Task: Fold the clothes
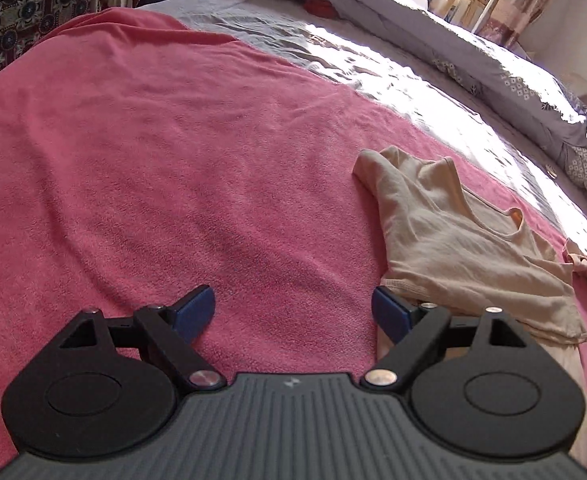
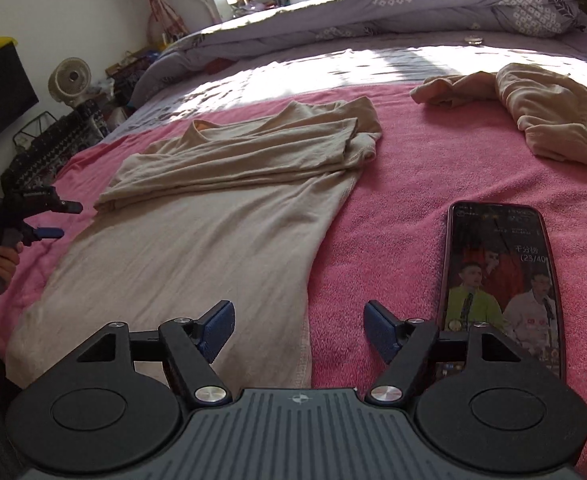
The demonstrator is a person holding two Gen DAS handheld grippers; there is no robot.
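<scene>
So far it's partway, judging by how things lie. Left tool (image 2: pixel 51 220), off the shirt's left edge, jaws wide apart, nothing in them. Beige shirt (image 2: pixel 213 216) lies flat on the pink blanket (image 2: pixel 393 184) of the bed; sleeves & top look folded in across the chest, lower half not yet folded up. Right tool (image 2: pixel 299 326) hangs over the shirt's hem, jaws apart w/ nothing between. Phone (image 2: pixel 501 280) lies just right of it. 2nd beige garment (image 2: pixel 533 116) far right is crumpled, untouched, so lots left.
</scene>
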